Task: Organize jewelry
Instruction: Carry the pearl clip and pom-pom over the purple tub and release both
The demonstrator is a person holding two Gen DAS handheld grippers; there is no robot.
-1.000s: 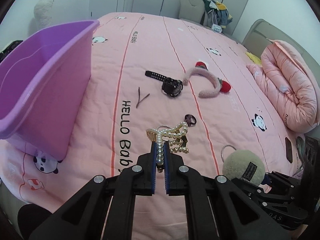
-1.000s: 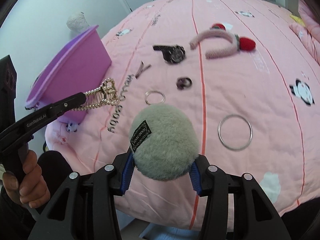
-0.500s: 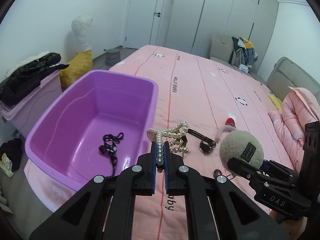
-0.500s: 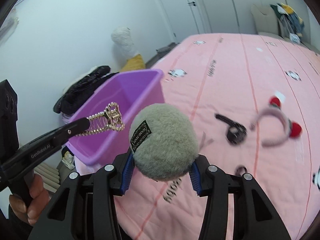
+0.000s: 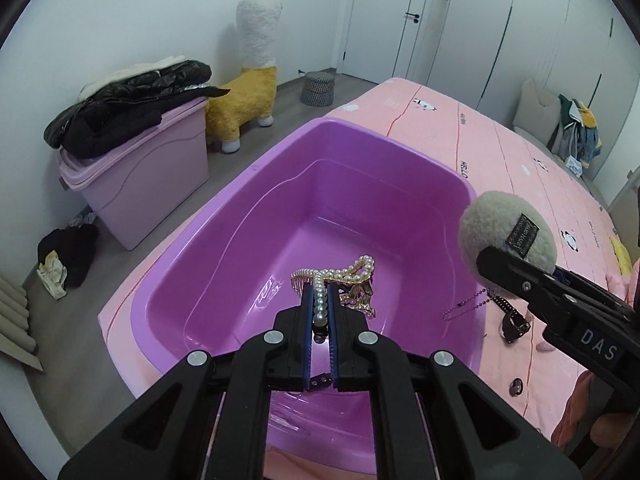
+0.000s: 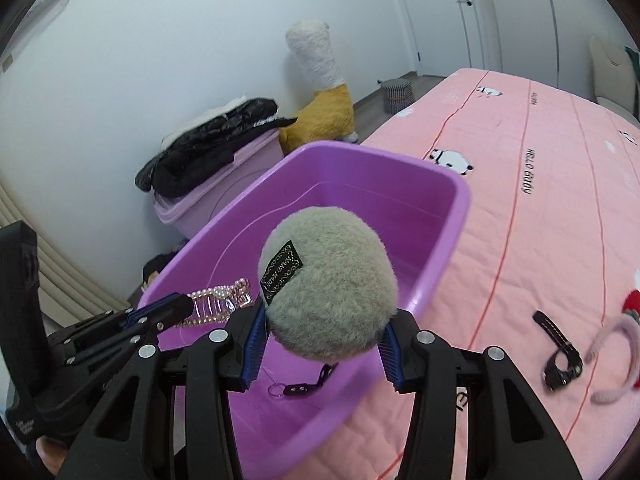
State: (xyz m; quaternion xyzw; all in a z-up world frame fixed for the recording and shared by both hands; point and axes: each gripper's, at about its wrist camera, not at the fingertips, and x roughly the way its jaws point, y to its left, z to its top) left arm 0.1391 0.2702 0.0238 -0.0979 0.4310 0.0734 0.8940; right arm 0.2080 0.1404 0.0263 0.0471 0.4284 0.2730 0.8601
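Pearl piece: a string of white pearls joined to a gold-toothed hair comb (image 5: 344, 280), pinched at its pearl strand, with the comb and pearl loop sticking out past the fingertips toward 12 o'clock, above the inside of the tub.
Left claw (image 5: 319, 316): its blue-padded fingers are pressed together on the pearl strand; in the right wrist view it comes in from 9 o'clock with the comb at its tip (image 6: 218, 304).
Pompom: a round grey-beige fluffy pompom with a small black label (image 6: 328, 284), hanging over the tub near its right rim; a thin beaded chain (image 5: 466, 307) dangles under it.
Right claw (image 6: 320, 344): clamped on the pompom, one pad on each side; in the left wrist view it enters from 3 o'clock.
Tub: a purple rectangular plastic tub (image 5: 256, 216) set on the bed's near corner; a dark strap with a small ring (image 6: 298, 389) lies on its floor.
Bed: pink quilted cover with panda prints and red stripes (image 6: 560, 200), running toward 1 o'clock from the tub.
On the bed: a black wristwatch (image 6: 558, 360) and, just beside it at 3 o'clock, a pink fuzzy headband with red trim (image 6: 616, 344).
Floor side: at 10 o'clock, a lilac lidded storage box (image 5: 140, 176) with a black puffer jacket (image 5: 128, 104) on top; beyond it a yellow and white plush alpaca (image 5: 252, 80).
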